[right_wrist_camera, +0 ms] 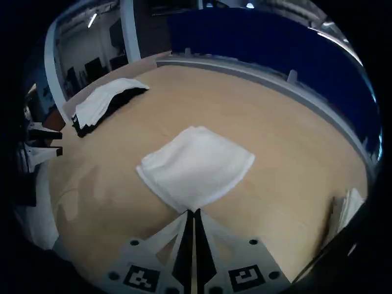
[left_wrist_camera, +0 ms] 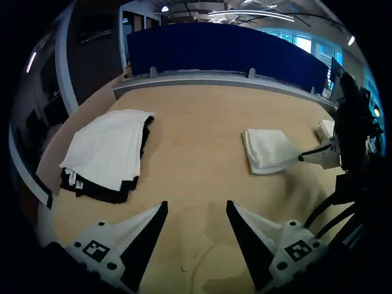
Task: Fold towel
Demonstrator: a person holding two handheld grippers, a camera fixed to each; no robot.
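The small white soft-cloth towel [right_wrist_camera: 196, 169], folded to a rough square, lies mid-table on the tan wooden tabletop [right_wrist_camera: 274, 127], at 12 o'clock just ahead of the right gripper [right_wrist_camera: 193, 211]. That claw is pinched tight on the near corner, w/ cloth drawn to a point. The left gripper [left_wrist_camera: 196, 203] is spread wide, holding nothing, over bare wood. Towel sits at its 2 o'clock, the stack of white and black cloths [left_wrist_camera: 110, 154] at 10. Towel looks light and limp, layers prob. slide, so grip thru all layers at corner/edge, not mid-panel.

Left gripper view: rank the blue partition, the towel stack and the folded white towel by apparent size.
1. blue partition, largest though farthest
2. towel stack
3. folded white towel, smallest
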